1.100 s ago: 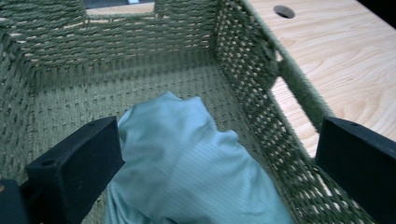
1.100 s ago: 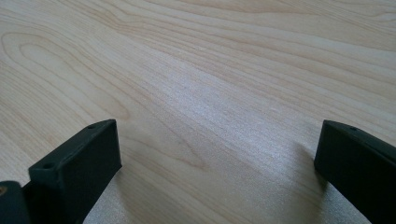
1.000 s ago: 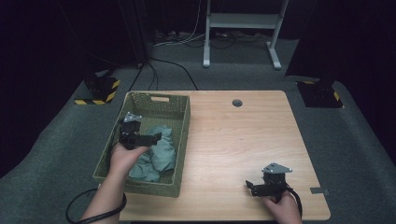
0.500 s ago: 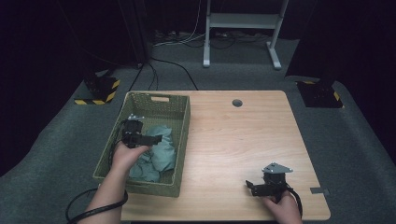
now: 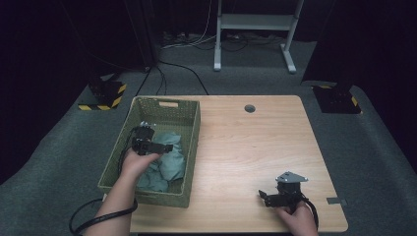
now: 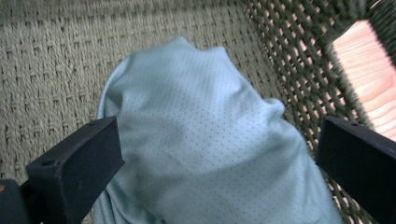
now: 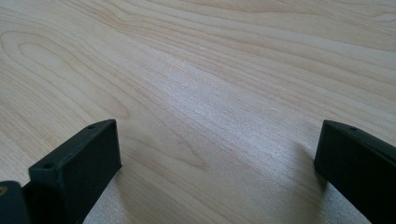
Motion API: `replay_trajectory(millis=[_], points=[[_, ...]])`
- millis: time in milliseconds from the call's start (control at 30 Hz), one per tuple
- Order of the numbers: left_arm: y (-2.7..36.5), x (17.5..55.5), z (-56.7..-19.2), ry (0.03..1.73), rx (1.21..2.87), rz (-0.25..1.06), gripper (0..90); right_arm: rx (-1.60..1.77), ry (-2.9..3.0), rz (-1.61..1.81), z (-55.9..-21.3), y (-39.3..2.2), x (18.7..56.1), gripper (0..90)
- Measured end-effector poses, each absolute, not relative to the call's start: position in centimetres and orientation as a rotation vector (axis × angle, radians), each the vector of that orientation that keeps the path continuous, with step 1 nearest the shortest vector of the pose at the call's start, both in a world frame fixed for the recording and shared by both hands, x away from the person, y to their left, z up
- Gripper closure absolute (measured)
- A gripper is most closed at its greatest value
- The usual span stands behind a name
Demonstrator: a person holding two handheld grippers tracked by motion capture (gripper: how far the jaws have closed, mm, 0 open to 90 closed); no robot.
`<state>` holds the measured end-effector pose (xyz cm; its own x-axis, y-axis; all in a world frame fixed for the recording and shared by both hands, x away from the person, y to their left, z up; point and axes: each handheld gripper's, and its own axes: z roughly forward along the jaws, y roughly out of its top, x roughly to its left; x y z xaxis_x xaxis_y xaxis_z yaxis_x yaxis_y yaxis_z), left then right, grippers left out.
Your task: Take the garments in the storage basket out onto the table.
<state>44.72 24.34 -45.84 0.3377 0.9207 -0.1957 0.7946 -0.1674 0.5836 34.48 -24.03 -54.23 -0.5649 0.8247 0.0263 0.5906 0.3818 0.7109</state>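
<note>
High view: the left gripper (image 5: 156, 146) hangs over the green woven basket (image 5: 169, 104) at the table's (image 5: 255, 142) left side, above the pale teal cloth (image 5: 169, 160) heaped in the basket's near half. Left gripper view: jaws wide apart, cloth (image 6: 205, 140) between and below them, not gripped. The right gripper (image 5: 268, 197) rests at the table's near right, jaws apart over bare wood.
</note>
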Motion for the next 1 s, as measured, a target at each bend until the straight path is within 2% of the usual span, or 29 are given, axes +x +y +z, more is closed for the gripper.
replay_trajectory(millis=[1000], points=[[23.8,45.4,-48.6,1.59,2.122,0.14,0.4,1.235,2.319,0.999,-54.2,-24.1,34.5,0.1]])
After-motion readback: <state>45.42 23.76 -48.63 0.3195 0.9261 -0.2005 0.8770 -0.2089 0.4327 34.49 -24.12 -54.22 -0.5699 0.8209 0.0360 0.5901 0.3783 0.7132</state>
